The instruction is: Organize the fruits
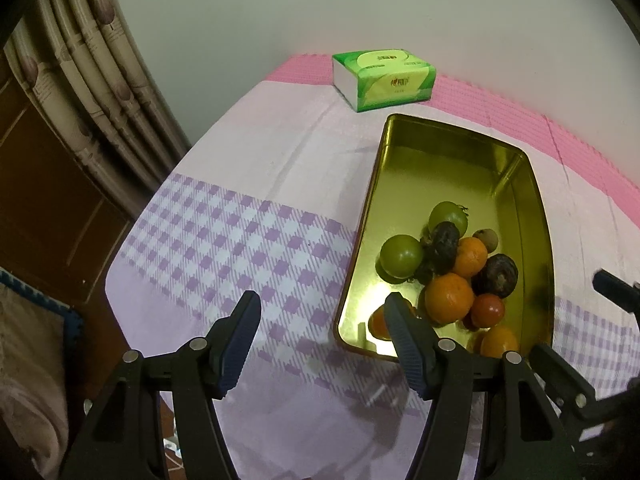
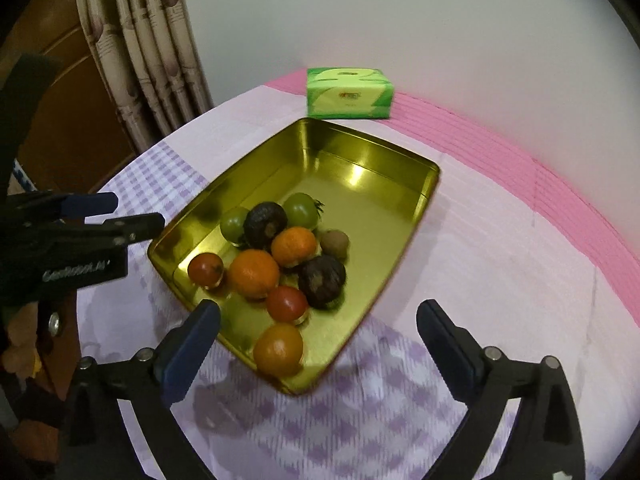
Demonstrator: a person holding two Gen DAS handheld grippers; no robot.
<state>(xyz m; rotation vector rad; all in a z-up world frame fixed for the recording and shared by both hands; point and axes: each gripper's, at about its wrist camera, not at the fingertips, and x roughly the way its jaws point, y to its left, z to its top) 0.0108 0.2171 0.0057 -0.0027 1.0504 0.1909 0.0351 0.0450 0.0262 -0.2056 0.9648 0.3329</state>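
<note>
A gold metal tray (image 1: 404, 148) (image 2: 360, 152) lies on the table and holds several fruits in its near half: green tomatoes (image 1: 401, 256) (image 2: 301, 209), oranges (image 1: 449, 298) (image 2: 253, 273), dark purple fruits (image 1: 495, 275) (image 2: 321, 281), red tomatoes (image 1: 487, 310) (image 2: 287, 303) and a small brown fruit (image 2: 335, 243). My left gripper (image 1: 322, 330) is open and empty, above the cloth at the tray's near left corner. My right gripper (image 2: 320, 338) is open and empty, above the tray's near corner, over an orange (image 2: 278, 349). The left gripper also shows at the left of the right wrist view (image 2: 120, 216).
A green tissue pack (image 1: 382, 79) (image 2: 349, 93) stands behind the tray near the wall. The table carries a purple checked cloth (image 1: 224, 232) (image 2: 360, 412) over a pink mat (image 1: 520, 108). Curtains (image 1: 92, 80) and a wooden door (image 1: 48, 200) lie left of the table's edge.
</note>
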